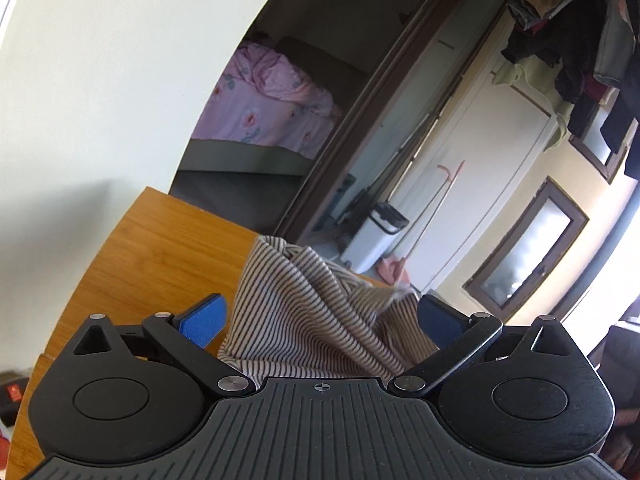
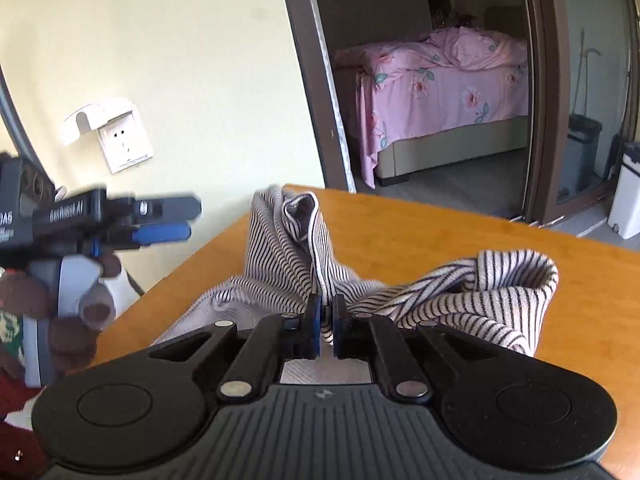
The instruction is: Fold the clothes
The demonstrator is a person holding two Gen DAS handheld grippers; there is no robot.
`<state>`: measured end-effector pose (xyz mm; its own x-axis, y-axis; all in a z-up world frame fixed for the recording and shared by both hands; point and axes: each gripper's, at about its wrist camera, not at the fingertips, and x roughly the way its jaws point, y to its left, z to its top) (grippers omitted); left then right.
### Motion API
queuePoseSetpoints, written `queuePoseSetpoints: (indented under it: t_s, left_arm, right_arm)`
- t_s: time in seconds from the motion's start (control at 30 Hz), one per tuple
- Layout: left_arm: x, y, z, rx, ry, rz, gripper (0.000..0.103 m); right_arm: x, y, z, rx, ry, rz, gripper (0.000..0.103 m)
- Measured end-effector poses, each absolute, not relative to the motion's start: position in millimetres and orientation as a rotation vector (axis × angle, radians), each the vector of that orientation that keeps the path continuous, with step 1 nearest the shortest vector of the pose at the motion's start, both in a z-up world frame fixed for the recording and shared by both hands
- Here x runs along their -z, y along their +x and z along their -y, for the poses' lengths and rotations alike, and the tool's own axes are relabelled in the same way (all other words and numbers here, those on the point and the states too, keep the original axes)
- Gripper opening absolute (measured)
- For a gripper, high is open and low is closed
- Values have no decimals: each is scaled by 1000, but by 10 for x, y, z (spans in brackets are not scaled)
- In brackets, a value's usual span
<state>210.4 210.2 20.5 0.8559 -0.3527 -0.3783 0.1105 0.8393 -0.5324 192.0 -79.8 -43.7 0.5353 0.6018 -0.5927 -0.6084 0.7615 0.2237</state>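
Beyond the wooden table, a doorway opens on a bed with a pink floral cover. On the table lies the striped garment, crumpled, one fold standing up above it. The right gripper is pinched tight on that fold, while the left gripper is spread wide with the cloth bunched between its blue pads.

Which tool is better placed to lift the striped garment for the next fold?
Right. The right tool is already shut on a ridge of the striped garment on the wooden table. The left tool is open, with cloth only lying between its fingers.
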Motion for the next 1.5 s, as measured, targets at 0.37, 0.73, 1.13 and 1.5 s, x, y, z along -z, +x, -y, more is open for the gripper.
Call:
queuePoseSetpoints:
  t_s: [0.37,0.73,1.13,1.5]
  left_arm:
    - [-244,2210,-1889,220,-379,-594,103]
    - [190,2248,-1678,301,-322,-722,98]
    - [533,1984,-1570,322,-328,-626,102]
    - [557,2010,-1670,337,-414,-605,103]
  right_arm:
    - [560,1448,1032,-691,-121,-700,6]
    - [-53,1745,1184,-580,-51,-429,55]
    - [696,3541,786,-405,-6,-712,56]
    - [950,3639,531,-392,-125,-734,20]
